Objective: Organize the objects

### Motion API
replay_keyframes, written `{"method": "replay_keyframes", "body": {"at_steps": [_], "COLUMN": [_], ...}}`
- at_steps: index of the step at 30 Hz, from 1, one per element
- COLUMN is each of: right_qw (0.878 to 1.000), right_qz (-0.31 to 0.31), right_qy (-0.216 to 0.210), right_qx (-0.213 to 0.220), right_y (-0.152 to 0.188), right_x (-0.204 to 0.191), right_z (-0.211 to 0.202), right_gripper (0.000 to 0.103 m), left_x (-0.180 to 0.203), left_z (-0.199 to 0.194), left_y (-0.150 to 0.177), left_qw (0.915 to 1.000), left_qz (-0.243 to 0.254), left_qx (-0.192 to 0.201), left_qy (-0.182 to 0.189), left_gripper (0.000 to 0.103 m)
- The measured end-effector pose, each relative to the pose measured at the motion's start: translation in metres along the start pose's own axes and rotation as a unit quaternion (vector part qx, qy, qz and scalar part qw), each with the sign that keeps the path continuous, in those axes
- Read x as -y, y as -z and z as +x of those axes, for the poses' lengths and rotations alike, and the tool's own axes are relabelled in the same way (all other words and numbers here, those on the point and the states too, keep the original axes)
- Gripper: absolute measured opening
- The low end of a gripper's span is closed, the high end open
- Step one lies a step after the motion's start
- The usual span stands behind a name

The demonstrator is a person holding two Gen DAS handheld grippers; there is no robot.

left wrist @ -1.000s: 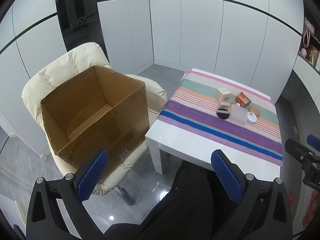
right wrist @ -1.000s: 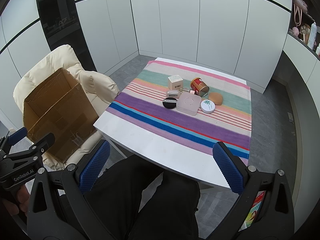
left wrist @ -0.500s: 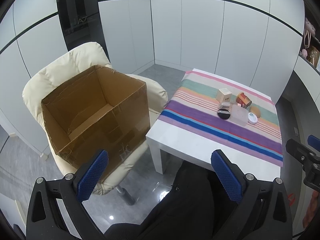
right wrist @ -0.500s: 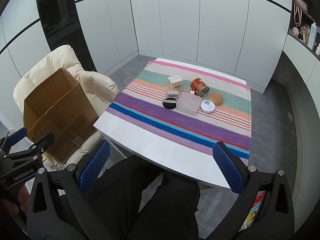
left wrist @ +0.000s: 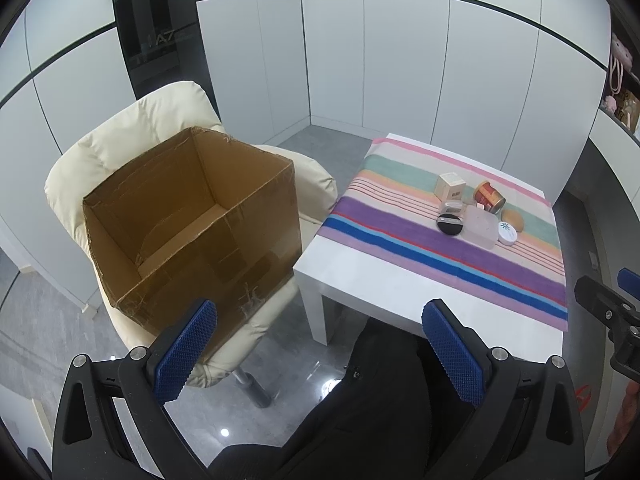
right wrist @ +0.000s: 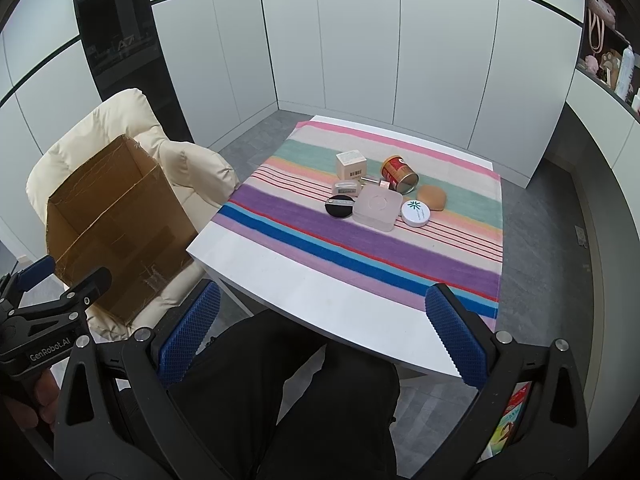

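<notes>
1. Nothing looks sorted yet: the cardboard box (left wrist: 192,220), ahead and left of the left gripper (left wrist: 320,344), shows only bare cardboard inside.
2. All the small items lie clustered on the striped cloth (right wrist: 360,240), well ahead of the right gripper (right wrist: 324,328): a black compact (right wrist: 339,207), a square pink case (right wrist: 378,207), a white round jar (right wrist: 415,213), a red tin (right wrist: 398,174) on its side, a small carton (right wrist: 351,163) and a tan sponge (right wrist: 431,197).
3. Both grippers hang spread wide over the person's lap, holding and touching nothing.

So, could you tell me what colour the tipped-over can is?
The can is red and gold, clearest in the right wrist view.
</notes>
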State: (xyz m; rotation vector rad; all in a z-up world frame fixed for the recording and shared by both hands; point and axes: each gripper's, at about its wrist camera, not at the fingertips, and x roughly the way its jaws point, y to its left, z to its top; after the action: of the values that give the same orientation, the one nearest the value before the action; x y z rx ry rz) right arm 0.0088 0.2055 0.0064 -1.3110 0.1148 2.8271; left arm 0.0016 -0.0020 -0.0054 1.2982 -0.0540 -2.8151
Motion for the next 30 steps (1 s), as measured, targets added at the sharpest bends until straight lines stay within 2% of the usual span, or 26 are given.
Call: {"method": "replay_keyframes", "body": {"at_steps": [30], "right_qw": [1.0], "right_qz": [0.0], "right_qy": [0.001], "right_qx": [0.002], "right_y": [-0.0005], "right_x": [0.0024], "right_z": [-0.0017], "right_gripper": [0.103], "left_x": [-0.0023], "left_z": [0.001], "left_y": [-0.002], "left_qw": [1.0], "left_qz": [0.003], "left_qx": [-0.004], "left_qy": [0.003], "left_gripper": [0.103]}}
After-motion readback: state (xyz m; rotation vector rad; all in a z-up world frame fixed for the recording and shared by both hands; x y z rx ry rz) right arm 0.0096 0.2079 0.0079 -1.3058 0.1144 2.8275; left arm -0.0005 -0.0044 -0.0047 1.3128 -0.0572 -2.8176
